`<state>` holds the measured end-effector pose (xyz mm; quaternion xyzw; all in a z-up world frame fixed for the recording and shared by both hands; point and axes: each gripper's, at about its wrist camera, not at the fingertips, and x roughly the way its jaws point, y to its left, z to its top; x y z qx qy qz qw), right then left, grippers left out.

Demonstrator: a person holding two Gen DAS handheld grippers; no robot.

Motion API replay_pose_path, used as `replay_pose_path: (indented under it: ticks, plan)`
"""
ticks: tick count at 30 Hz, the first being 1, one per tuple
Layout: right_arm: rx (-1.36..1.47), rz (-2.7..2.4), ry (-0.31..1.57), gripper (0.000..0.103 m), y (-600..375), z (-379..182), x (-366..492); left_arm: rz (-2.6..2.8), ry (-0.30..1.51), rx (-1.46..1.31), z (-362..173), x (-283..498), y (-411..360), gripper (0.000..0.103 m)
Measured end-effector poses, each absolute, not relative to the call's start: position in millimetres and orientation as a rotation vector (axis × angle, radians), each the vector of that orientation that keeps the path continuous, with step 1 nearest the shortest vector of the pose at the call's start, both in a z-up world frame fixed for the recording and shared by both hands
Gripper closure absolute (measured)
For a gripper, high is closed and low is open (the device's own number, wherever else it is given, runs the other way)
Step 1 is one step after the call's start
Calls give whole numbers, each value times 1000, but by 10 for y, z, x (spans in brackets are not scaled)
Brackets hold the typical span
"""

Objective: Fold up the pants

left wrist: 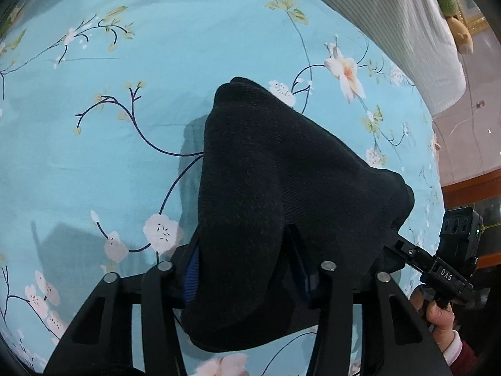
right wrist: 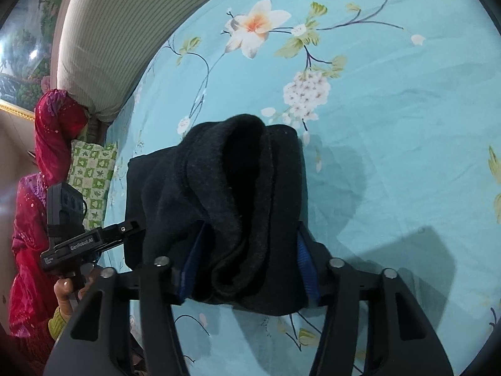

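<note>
The black pants [left wrist: 266,194] are bunched up and held in the air above a light blue flowered bedsheet [left wrist: 109,141]. My left gripper [left wrist: 247,269] is shut on one edge of the pants, the cloth draped over its blue-padded fingers. My right gripper [right wrist: 247,266] is shut on another part of the same pants [right wrist: 228,188]. The right gripper also shows in the left wrist view [left wrist: 391,250], biting the cloth's right side. The left gripper shows in the right wrist view [right wrist: 134,228] at the cloth's left side. The fingertips are hidden by cloth.
A striped white bolster [left wrist: 407,22] lies along the bed's far edge. A plush toy [left wrist: 451,6] sits beyond it. A person in red clothing [right wrist: 37,188] and a green checked pillow [right wrist: 90,175] are at the bed's side. The sheet [right wrist: 391,125] extends widely around.
</note>
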<state>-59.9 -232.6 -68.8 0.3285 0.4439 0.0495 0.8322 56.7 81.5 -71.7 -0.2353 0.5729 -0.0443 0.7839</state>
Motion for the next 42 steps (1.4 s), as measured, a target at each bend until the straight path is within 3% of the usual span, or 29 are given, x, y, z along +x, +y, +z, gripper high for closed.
replay_pose_path:
  ticks: [4,11,24,42]
  plan:
    - [658,117,926,59,-2268,-580,-618,-93,1216,-518,-658,544,820,67]
    - [655,142,880,63,-2238,-399,-643,-84,1171,-530,-468,444,819,74]
    - [619,241,839,65,-1983,-94,-387,-13,1066,-578,-54,189,1177,75]
    - [531,346,897,65,-1480,-73,273,131,1020,-608,21,39,1792,75]
